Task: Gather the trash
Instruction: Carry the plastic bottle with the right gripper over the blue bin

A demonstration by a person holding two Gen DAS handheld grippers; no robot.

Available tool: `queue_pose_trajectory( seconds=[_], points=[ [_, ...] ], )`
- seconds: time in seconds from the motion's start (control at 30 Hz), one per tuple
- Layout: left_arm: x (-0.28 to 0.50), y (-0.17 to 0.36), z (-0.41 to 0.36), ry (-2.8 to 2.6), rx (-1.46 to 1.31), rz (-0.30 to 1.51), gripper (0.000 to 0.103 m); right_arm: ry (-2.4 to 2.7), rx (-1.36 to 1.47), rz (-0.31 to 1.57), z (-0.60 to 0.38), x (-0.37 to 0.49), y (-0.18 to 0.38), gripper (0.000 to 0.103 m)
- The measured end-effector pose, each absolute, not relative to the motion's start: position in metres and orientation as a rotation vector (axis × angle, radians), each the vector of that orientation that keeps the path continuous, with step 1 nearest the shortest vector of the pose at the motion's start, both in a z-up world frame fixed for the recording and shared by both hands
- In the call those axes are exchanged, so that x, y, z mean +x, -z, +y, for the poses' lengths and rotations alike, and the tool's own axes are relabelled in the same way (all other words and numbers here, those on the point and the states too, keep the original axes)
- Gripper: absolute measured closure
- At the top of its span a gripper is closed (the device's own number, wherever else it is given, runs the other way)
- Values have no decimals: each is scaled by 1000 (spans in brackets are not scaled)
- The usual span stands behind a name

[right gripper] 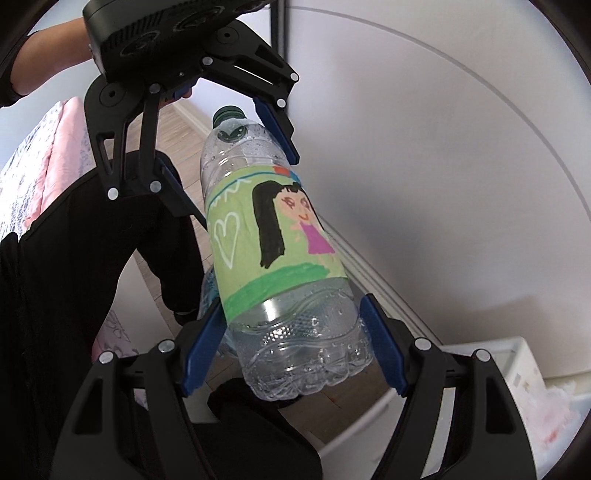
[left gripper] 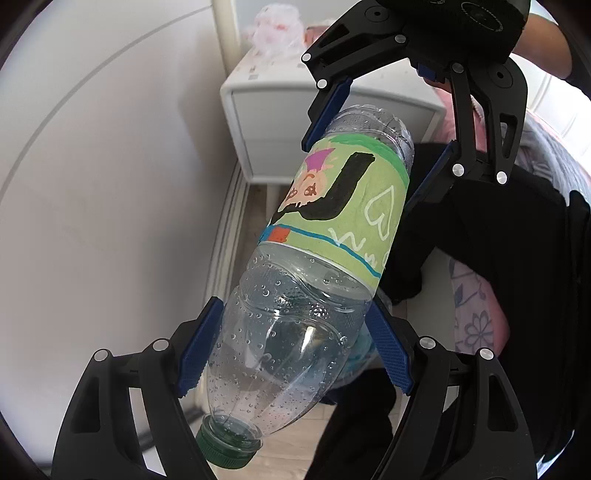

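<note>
My left claw [left gripper: 288, 350] holds the shoulder end of the plastic bottle [left gripper: 332, 229], near its green cap [left gripper: 227, 448] at the lower middle of the left view; both blue pads press on the clear wall, so the jaws stand wide only because the bottle is wide. My right claw [right gripper: 291, 347] grips the other end, at the ribbed base, in the lower middle of the right view. I judge that two grips are used because the bottle is long and slippery, and one grip at an end lets it swing.

The bottle hangs in the air, tilted, with its hand-drawn green label [right gripper: 273, 236] between the two claws.

Around it, the pale wall [left gripper: 110, 184] fills the left of the left view. A white nightstand [left gripper: 258, 114] with crumpled plastic [left gripper: 273, 33] on top stands at the upper middle, well apart. The person's dark clothing [left gripper: 498, 258] is close on the right. The wooden floor [left gripper: 258, 214] below gives free room.
</note>
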State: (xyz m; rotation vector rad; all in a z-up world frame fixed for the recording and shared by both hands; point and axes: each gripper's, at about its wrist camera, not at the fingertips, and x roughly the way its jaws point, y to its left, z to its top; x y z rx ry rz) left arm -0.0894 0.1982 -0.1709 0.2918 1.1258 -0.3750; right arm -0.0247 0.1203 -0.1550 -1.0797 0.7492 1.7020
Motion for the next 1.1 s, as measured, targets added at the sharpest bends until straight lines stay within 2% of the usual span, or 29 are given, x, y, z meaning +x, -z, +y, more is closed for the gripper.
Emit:
queue_pose_trajectory(
  seconds=[0.7, 1.1],
  points=[
    [-100, 312, 211, 370, 205, 1352, 30, -1835, -1173, 916, 142, -12, 279, 32],
    [-102, 371, 215, 359, 145, 1427, 30, -1879, -1222, 965, 158, -18, 335, 32]
  ],
)
